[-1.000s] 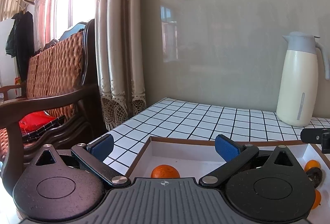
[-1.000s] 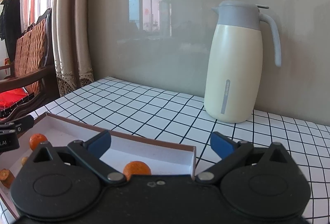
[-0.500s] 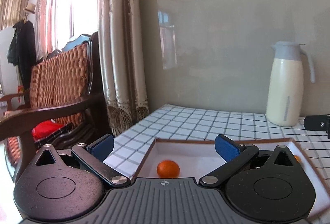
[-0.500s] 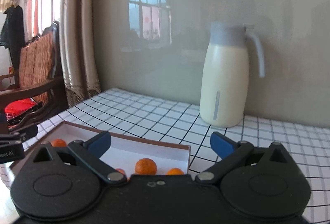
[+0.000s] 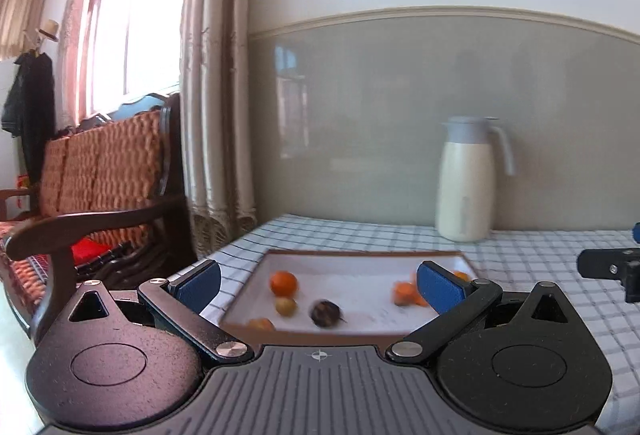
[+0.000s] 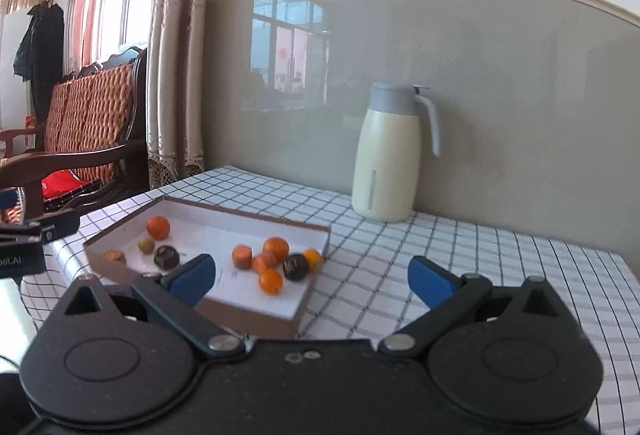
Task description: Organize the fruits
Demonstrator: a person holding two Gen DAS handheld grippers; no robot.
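A shallow white box with a brown rim lies on the checked table. It holds several small oranges, two dark round fruits and a small greenish fruit. My left gripper is open and empty, held above the box's near edge. My right gripper is open and empty, above the box's near right corner. The left gripper's tip shows at the left edge of the right wrist view.
A cream thermos jug with a grey lid stands at the back of the table by the grey wall. A wooden armchair with a woven cushion and curtains are to the left. The table's right edge is near.
Both grippers have pulled back and up from the box. More of the box and its fruits shows now, and the jug looks smaller. Both stay open.
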